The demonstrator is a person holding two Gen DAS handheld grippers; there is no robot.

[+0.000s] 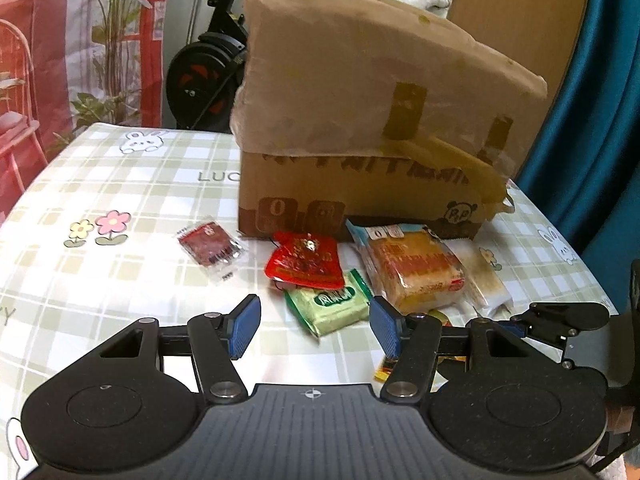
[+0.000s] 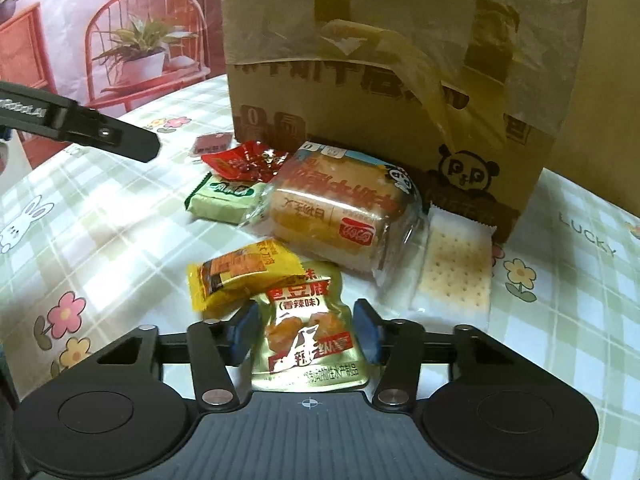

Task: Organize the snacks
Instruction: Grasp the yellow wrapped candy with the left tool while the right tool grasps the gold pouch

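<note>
The snacks are lying loose on the table [image 1: 120,184], gathered in front of the cardboard box [image 1: 360,128], which is presumably being used as the container for them; its flap is standing up, taped and covered with film. The right hand-held gripper [image 2: 306,334] is being lowered over the gold pouch [image 2: 308,336], and its blue pads [image 2: 245,332] are being positioned on either side of the pouch's waist; whether they are already pressing on the foil cannot be told. The pouch is lying flat, its long axis running away from the camera toward the box, parallel to the fingers, so that it is being taken across its narrow width. A yellow packet [image 2: 240,276] is overlapping its far left corner. Beyond it, the bread loaf [image 2: 332,216] and the cracker pack [image 2: 456,276] are lying just beside each other. The left hand-held gripper [image 1: 316,330] is being held spread and empty above the table, with the green packet [image 1: 328,306] lying just ahead of its pads and the red packet [image 1: 306,260] partly overlapping that packet.
</note>
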